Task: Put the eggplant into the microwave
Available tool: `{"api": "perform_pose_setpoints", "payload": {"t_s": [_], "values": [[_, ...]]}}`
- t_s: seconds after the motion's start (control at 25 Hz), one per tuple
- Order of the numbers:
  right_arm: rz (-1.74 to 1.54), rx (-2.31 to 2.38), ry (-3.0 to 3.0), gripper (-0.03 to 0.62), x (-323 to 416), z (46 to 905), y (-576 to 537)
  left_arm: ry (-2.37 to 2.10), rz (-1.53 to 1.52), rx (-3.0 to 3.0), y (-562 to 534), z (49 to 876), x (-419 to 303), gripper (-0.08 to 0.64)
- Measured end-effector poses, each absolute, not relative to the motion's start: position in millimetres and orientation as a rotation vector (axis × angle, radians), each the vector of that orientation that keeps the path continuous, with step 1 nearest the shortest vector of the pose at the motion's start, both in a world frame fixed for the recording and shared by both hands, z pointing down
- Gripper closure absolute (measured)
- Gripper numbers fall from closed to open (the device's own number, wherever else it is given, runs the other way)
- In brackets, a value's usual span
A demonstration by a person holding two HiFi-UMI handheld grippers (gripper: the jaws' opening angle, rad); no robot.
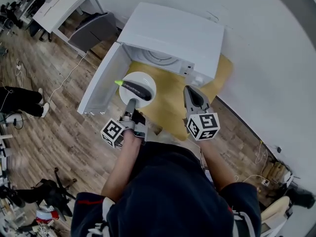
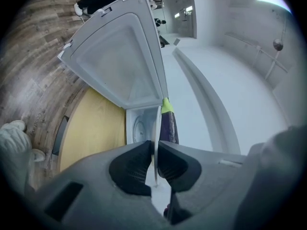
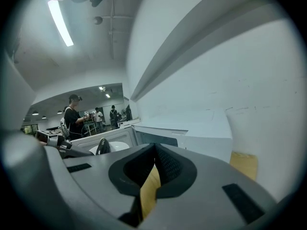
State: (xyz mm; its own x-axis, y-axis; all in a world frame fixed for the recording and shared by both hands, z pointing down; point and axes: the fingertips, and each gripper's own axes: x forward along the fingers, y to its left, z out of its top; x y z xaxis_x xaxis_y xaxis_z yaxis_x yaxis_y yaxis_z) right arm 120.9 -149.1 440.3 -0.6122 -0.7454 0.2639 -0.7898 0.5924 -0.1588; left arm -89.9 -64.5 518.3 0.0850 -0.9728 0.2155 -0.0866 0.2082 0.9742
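Observation:
A dark purple eggplant [image 1: 136, 88] with a green stem lies on a white plate [image 1: 146, 80]. My left gripper [image 1: 131, 104] is shut on the plate's near rim and holds it in front of the open white microwave [image 1: 173, 33]. In the left gripper view the plate's rim [image 2: 156, 128] runs edge-on between the pads, with the eggplant [image 2: 168, 124] just beyond and the microwave's cavity [image 2: 140, 126] behind. My right gripper [image 1: 189, 90] is shut with nothing in it, to the right of the plate near the microwave's front right corner. Its jaws [image 3: 154, 150] meet at the tips.
The microwave's door [image 1: 101, 80] hangs open to the left, beside the plate. The microwave stands on a yellow table [image 1: 170, 100] against a white wall [image 1: 266, 58]. A wooden floor with cables, a desk and a chair lies to the left. People stand far off [image 3: 74, 116].

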Motion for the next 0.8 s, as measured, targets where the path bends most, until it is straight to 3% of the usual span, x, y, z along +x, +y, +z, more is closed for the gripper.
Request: {"api": "perform_pose_setpoints", "payload": {"t_s": [0.8], "values": [[0.404, 1.177, -2.590, 0.580, 76.1, 465.4, -172.6, -1.245, -0.855, 1.176, -114.5, 563.3, -105.3, 0.531]]}}
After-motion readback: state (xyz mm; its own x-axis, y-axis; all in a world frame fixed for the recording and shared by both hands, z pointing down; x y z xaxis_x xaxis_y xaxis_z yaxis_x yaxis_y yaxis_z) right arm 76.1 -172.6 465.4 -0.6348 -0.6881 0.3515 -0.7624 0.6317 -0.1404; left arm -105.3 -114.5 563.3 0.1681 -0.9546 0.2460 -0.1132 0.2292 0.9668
